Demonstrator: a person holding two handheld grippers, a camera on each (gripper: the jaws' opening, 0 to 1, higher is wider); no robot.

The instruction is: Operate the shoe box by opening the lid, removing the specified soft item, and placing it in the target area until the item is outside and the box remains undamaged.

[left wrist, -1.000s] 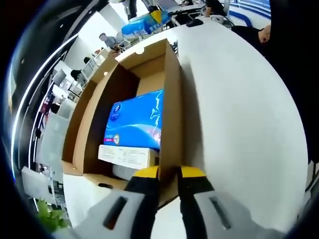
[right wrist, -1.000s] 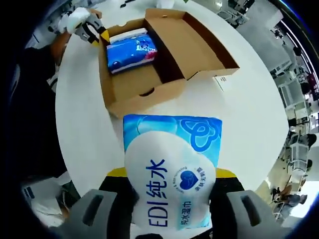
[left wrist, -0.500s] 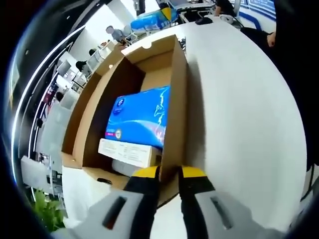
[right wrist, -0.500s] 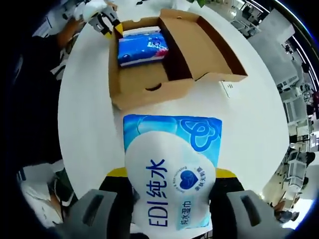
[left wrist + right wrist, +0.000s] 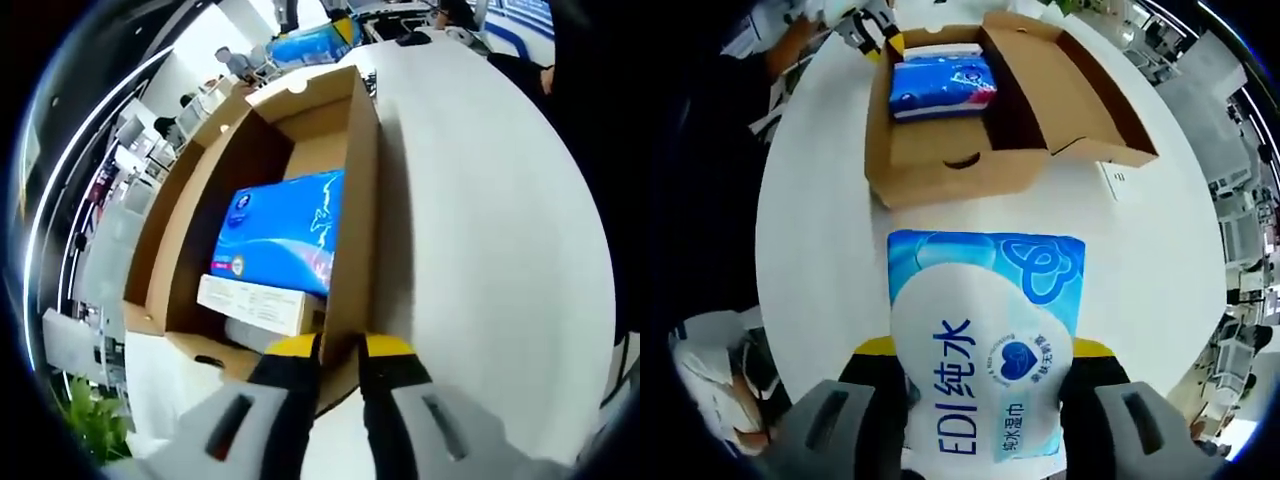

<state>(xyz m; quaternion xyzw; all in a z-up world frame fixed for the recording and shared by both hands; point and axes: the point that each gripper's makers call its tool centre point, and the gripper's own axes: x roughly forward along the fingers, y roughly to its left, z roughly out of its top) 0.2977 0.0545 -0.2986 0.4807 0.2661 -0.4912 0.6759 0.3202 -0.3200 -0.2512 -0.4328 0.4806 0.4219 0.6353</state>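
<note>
An open brown shoe box (image 5: 940, 165) lies on the round white table (image 5: 810, 250), its lid (image 5: 1080, 95) folded out to one side. Inside the box lies a blue tissue pack (image 5: 940, 85), also seen close up as the blue tissue pack (image 5: 285, 235) over a white boxed item (image 5: 255, 305). My left gripper (image 5: 342, 350) is shut on the box wall (image 5: 355, 200) at its near corner; it appears as the left gripper (image 5: 875, 25) at the box's far end. My right gripper (image 5: 985, 350) is shut on a blue-and-white wet wipes pack (image 5: 985, 340), held above the table short of the box.
A small white card (image 5: 1118, 182) lies on the table beside the lid. A person's dark sleeve (image 5: 590, 150) borders the table on one side. Office desks and a green plant (image 5: 85, 425) stand beyond the table edge.
The right gripper view has shifted a little over the table with the wipes pack still held. The left gripper keeps its hold on the box wall.
</note>
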